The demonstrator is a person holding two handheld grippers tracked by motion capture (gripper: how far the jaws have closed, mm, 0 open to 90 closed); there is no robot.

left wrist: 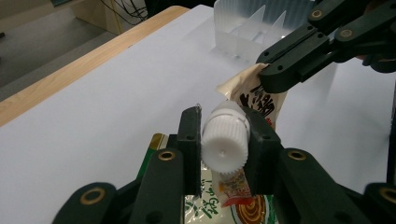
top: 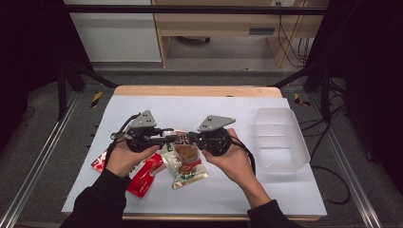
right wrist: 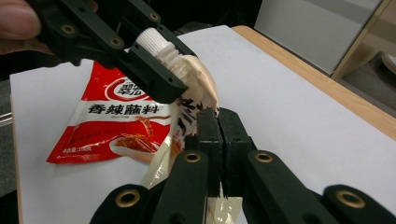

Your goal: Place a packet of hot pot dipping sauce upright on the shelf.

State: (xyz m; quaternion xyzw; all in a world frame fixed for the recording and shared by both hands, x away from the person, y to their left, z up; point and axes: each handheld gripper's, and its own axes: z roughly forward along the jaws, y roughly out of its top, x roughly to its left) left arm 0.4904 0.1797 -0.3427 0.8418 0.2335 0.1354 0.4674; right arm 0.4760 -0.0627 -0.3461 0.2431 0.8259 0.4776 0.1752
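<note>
- Cap (left wrist: 225, 140): white, ridged.
- Spouted pouch (top: 187, 159): beige with black characters and an orange-red dish print.
- Sauce packet (right wrist: 114, 121): red with white characters.
- Tray (top: 278, 138): translucent white.
- Tabletop (top: 199, 107): white sheet, wood edge.
- Tools: black.

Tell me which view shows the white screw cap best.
Left gripper view: the white screw cap sits end-on, clamped between the left claw's jaws, ridges clear. Right gripper view shows the cap side-on, partly behind that claw. In the high view it is too small to tell.
</note>
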